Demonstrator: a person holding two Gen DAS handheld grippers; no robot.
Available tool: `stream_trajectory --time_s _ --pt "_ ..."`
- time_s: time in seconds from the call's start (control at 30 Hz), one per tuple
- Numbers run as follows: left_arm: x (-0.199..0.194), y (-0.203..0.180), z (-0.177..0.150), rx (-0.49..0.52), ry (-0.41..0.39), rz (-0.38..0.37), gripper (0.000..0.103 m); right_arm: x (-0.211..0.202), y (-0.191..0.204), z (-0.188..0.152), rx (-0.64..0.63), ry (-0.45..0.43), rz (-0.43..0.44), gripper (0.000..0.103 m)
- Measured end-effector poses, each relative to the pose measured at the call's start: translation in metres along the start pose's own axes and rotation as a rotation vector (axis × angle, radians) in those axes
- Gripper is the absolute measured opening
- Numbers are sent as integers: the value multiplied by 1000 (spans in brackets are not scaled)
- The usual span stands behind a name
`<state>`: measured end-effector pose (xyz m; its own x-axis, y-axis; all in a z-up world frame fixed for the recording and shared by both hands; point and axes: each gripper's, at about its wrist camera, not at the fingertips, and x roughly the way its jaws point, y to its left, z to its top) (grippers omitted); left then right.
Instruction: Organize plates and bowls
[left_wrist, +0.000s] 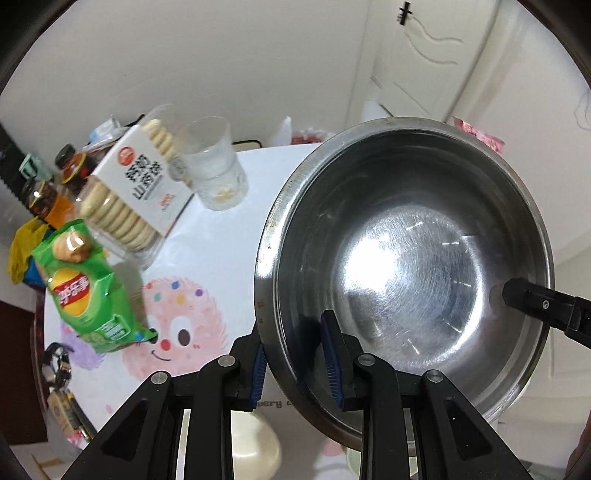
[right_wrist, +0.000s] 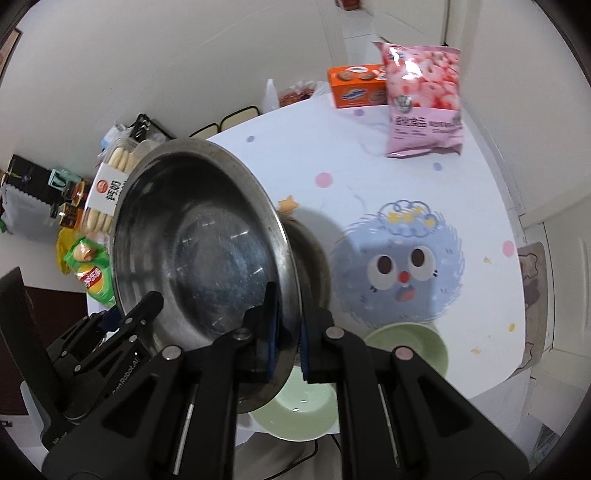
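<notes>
A large steel bowl (left_wrist: 406, 258) hangs tilted above the white table (left_wrist: 229, 240), held by both grippers on opposite sides of its rim. My left gripper (left_wrist: 295, 363) is shut on the rim's left side, one blue pad inside the bowl and one outside. My right gripper (right_wrist: 290, 345) is shut on the rim of the steel bowl (right_wrist: 199, 251) in the same way. One of its black fingers (left_wrist: 524, 295) shows inside the bowl at the right. Two pale green plates (right_wrist: 406, 343) (right_wrist: 299, 406) lie on the table under the bowl. A cream bowl (left_wrist: 255, 446) sits below my left gripper.
A green chip bag (left_wrist: 88, 291), a tray of biscuits (left_wrist: 129, 192), a glass cup (left_wrist: 214, 166) and jars (left_wrist: 74, 166) crowd the table's left side. A pink snack bag (right_wrist: 424, 99) and an orange box (right_wrist: 354, 88) stand at the far edge near the wall.
</notes>
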<state>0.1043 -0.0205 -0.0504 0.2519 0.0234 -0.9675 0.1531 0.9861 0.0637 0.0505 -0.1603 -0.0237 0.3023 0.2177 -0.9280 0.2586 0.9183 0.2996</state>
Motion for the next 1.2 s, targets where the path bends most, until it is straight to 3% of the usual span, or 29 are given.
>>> stream_trajectory --time_s 0.27,0.73,1.03,1.1,1.2 --pt "17 1 0 -6 34 20 27 21 -4 -2 -6 43 -17 12" --pt "83 5 -12 -23 136 32 29 88 -17 2 -14 175 -44 12" --pt "94 -3 -7 25 118 100 31 100 -22 5 -21 200 -65 13" --pt "94 -3 -5 22 113 108 32 99 -22 6 -13 202 -68 14" --pt "95 -2 -3 19 130 89 45 100 -23 5 -6 226 -75 17"
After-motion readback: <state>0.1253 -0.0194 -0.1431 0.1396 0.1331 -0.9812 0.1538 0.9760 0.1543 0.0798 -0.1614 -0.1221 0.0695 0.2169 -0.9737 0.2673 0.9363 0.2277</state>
